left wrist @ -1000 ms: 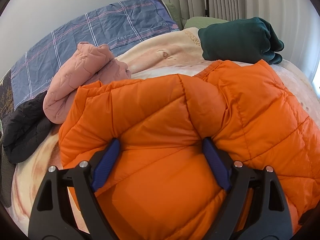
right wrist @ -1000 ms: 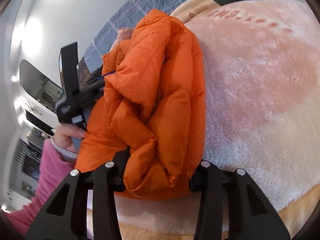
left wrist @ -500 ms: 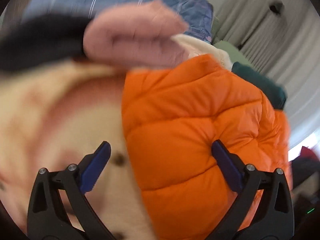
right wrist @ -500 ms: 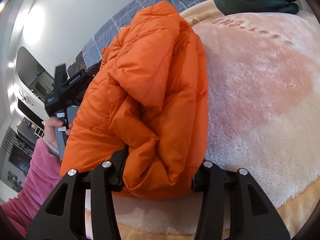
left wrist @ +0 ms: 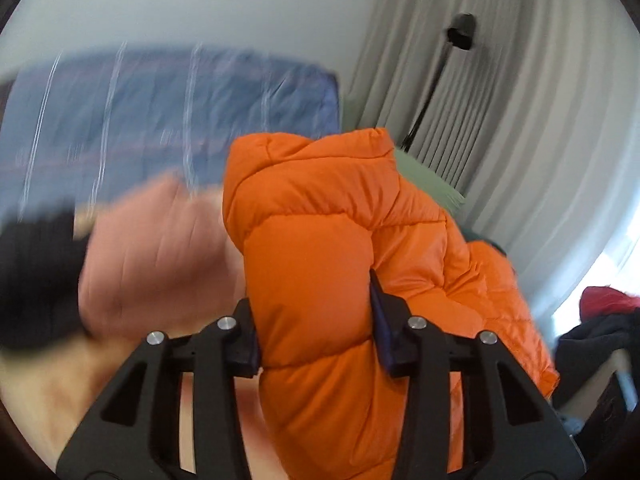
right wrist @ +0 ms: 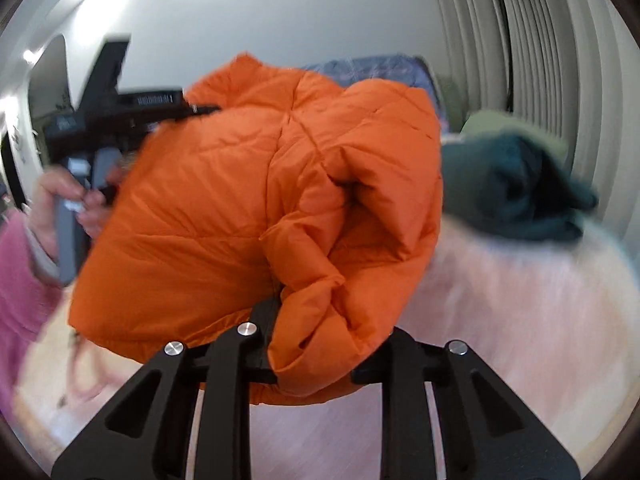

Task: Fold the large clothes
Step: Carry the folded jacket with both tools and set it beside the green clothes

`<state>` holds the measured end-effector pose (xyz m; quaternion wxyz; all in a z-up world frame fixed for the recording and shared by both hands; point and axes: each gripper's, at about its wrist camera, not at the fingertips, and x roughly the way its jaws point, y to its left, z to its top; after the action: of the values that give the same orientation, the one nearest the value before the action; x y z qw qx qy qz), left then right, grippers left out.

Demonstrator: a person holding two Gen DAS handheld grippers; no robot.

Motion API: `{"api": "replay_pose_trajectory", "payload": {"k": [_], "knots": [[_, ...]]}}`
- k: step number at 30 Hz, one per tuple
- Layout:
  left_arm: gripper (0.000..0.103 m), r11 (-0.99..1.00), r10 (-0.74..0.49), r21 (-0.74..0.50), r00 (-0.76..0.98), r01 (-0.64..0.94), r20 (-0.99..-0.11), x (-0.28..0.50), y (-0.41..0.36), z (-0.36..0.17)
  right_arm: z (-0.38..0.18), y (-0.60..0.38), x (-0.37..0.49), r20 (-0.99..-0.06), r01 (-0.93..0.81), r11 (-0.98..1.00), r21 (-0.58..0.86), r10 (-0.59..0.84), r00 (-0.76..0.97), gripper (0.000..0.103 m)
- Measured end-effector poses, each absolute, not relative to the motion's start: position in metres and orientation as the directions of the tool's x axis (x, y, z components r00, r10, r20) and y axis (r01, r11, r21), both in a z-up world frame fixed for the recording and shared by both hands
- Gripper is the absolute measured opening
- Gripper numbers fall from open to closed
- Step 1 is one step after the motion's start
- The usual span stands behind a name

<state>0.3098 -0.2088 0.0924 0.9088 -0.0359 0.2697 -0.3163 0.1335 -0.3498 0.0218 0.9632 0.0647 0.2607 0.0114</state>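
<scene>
Both tools have just closed: left tool [left wrist: 314, 340] and right tool [right wrist: 314, 356] each clamp the orange puffer jacket [left wrist: 320, 264], lifted above the bed [right wrist: 520, 320]. Light, bulky, slippery; grip at quilted seams.

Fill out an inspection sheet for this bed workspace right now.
Surface: fleecy pink blanket on the bed.
Job's things: orange puffer jacket, bunched and gripped at two places.
Clutter: pink garment, black garment, dark green garment, blue plaid bedding.
Grippers: left hand-held gripper and right hand-held gripper have just been closing, both pinching the jacket.
Cables: nothing seen.
Surroundings: grey curtains, black stand, white wall.
</scene>
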Motion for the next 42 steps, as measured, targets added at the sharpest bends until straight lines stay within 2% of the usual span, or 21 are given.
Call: {"api": "replay_pose_trajectory", "payload": {"k": [6, 9, 10, 11, 12, 13, 14, 16, 17, 18, 23, 28, 31, 34, 35, 38, 42], "knots": [[0.043, 0.871, -0.463, -0.084, 0.751, 0.485, -0.471, 0.403, -0.264, 0.13, 0.028, -0.403, 0.252, -0.509, 0.123, 0.98, 0.154, -0.027, 0.86, 0.022], [0.052, 0.903, -0.37, 0.032, 0.813, 0.429, -0.45, 0.433, -0.287, 0.12, -0.002, -0.425, 0.308, -0.562, 0.181, 0.967, 0.177, -0.052, 0.826, 0.022], [0.058, 0.915, -0.313, 0.09, 0.833, 0.394, -0.457, 0.447, -0.301, 0.106, -0.016, -0.43, 0.322, -0.582, 0.203, 0.963, 0.177, -0.064, 0.81, 0.022], [0.07, 0.92, -0.271, 0.132, 0.842, 0.369, -0.467, 0.455, -0.305, 0.092, -0.034, -0.433, 0.337, -0.61, 0.233, 0.96, 0.158, -0.091, 0.787, 0.023], [0.076, 0.922, -0.206, 0.197, 0.854, 0.333, -0.477, 0.463, -0.315, 0.069, -0.062, -0.436, 0.352, -0.668, 0.284, 0.95, 0.133, -0.125, 0.733, 0.029], [0.078, 0.918, -0.187, 0.225, 0.856, 0.327, -0.483, 0.467, -0.319, 0.055, -0.076, -0.441, 0.356, -0.692, 0.311, 0.937, 0.157, -0.121, 0.712, 0.032], [0.079, 0.9, -0.183, 0.256, 0.839, 0.352, -0.512, 0.471, -0.326, 0.025, -0.077, -0.446, 0.353, -0.678, 0.323, 0.925, 0.199, -0.108, 0.727, 0.037], [0.079, 0.848, -0.163, 0.334, 0.803, 0.412, -0.574, 0.475, -0.338, -0.032, -0.07, -0.446, 0.347, -0.659, 0.351, 0.918, 0.184, -0.149, 0.737, 0.042], [0.078, 0.837, -0.157, 0.374, 0.83, 0.399, -0.536, 0.47, -0.339, -0.049, -0.071, -0.447, 0.346, -0.661, 0.364, 0.915, 0.176, -0.164, 0.732, 0.044], [0.078, 0.846, -0.175, 0.375, 0.862, 0.378, -0.475, 0.463, -0.337, -0.056, -0.075, -0.445, 0.346, -0.67, 0.368, 0.913, 0.176, -0.163, 0.724, 0.046], [0.081, 0.858, -0.195, 0.315, 0.826, 0.405, -0.529, 0.471, -0.331, -0.053, -0.074, -0.443, 0.341, -0.666, 0.373, 0.91, 0.18, -0.166, 0.727, 0.054], [0.087, 0.87, -0.16, 0.333, 0.846, 0.364, -0.508, 0.468, -0.32, -0.055, -0.08, -0.457, 0.323, -0.65, 0.368, 0.897, 0.244, -0.13, 0.749, 0.062], [0.096, 0.897, -0.132, 0.309, 0.859, 0.316, -0.495, 0.457, -0.306, -0.05, -0.071, -0.466, 0.303, -0.605, 0.354, 0.88, 0.317, -0.1, 0.79, 0.064], [0.1, 0.931, -0.149, 0.237, 0.883, 0.276, -0.444, 0.434, -0.287, -0.039, -0.057, -0.468, 0.273, -0.537, 0.335, 0.877, 0.343, -0.109, 0.836, 0.066], [0.101, 0.936, -0.168, 0.218, 0.894, 0.277, -0.414, 0.419, -0.279, -0.036, -0.052, -0.468, 0.264, -0.515, 0.33, 0.884, 0.332, -0.123, 0.848, 0.067], [0.101, 0.93, -0.223, 0.182, 0.882, 0.321, -0.416, 0.384, -0.267, -0.033, -0.035, -0.461, 0.239, -0.418, 0.332, 0.906, 0.261, -0.203, 0.885, 0.07], [0.101, 0.921, -0.299, 0.097, 0.845, 0.377, -0.444, 0.337, -0.258, -0.027, -0.038, -0.455, 0.237, -0.397, 0.33, 0.916, 0.229, -0.222, 0.891, 0.07]]}}
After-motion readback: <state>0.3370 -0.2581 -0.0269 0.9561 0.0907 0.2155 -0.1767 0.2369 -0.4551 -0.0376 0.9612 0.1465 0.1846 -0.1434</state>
